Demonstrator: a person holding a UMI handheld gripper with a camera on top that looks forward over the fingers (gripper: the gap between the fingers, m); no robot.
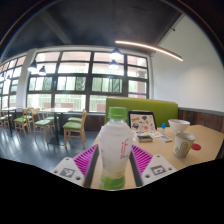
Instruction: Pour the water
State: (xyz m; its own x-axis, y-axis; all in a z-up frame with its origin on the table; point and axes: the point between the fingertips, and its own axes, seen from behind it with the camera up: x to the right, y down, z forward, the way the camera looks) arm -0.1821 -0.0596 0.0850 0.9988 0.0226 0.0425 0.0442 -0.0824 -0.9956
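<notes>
My gripper [113,165] is shut on a clear plastic bottle [114,148] with a white cap, a white label with pink writing and a green band low down. The bottle stands upright between the magenta pads [86,158], which press on both its sides. It is held above a light wooden table [200,150]. A paper cup [183,146] with a dark pattern stands on the table ahead and to the right of the fingers. A white bowl [179,126] sits beyond the cup.
A small packet [143,124] lies on the table behind the bottle, and a red item [196,147] lies right of the cup. A green bench [145,110] backs the table. Tables and green-seated chairs [73,125] stand to the left under large windows.
</notes>
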